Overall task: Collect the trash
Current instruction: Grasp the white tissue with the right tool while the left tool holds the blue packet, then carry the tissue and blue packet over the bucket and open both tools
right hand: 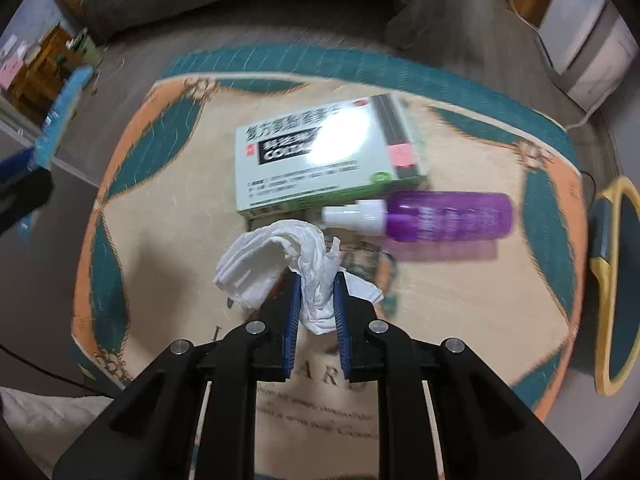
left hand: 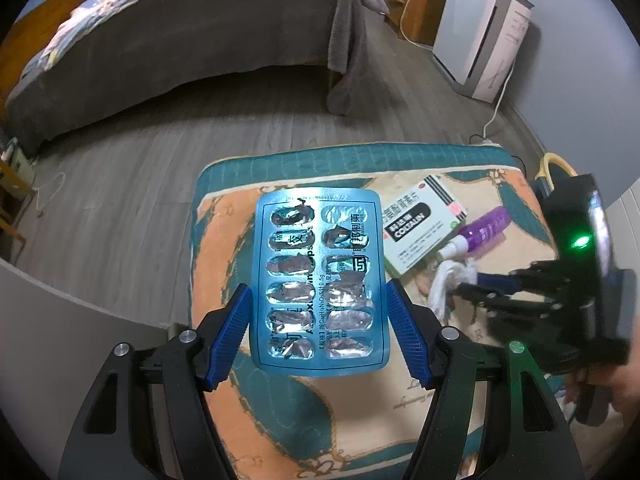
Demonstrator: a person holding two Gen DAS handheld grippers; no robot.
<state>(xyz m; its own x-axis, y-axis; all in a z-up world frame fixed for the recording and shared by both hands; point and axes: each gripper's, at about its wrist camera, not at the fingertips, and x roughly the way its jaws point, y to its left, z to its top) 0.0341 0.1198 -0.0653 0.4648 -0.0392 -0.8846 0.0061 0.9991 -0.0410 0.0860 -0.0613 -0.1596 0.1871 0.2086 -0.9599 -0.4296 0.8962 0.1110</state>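
Note:
A blue blister pack (left hand: 320,280) with its cells torn open hangs above the patterned tabletop (left hand: 440,360). My left gripper (left hand: 318,286) is shut on its two long edges. The same pack (right hand: 60,116) shows edge-on at the far left of the right wrist view. A crumpled white tissue (right hand: 280,264) lies on the tabletop (right hand: 180,200) in front of the medicine box (right hand: 320,156). My right gripper (right hand: 318,276) is shut on the tissue's twisted end. In the left wrist view the right gripper (left hand: 472,292) reaches in from the right onto the tissue (left hand: 444,280).
A white and green medicine box (left hand: 420,224) and a purple spray bottle (right hand: 448,216) lie side by side behind the tissue. A yellow-rimmed object (right hand: 616,280) stands off the table's right edge. Beyond are wood floor, a bed (left hand: 180,40) and a white appliance (left hand: 480,40).

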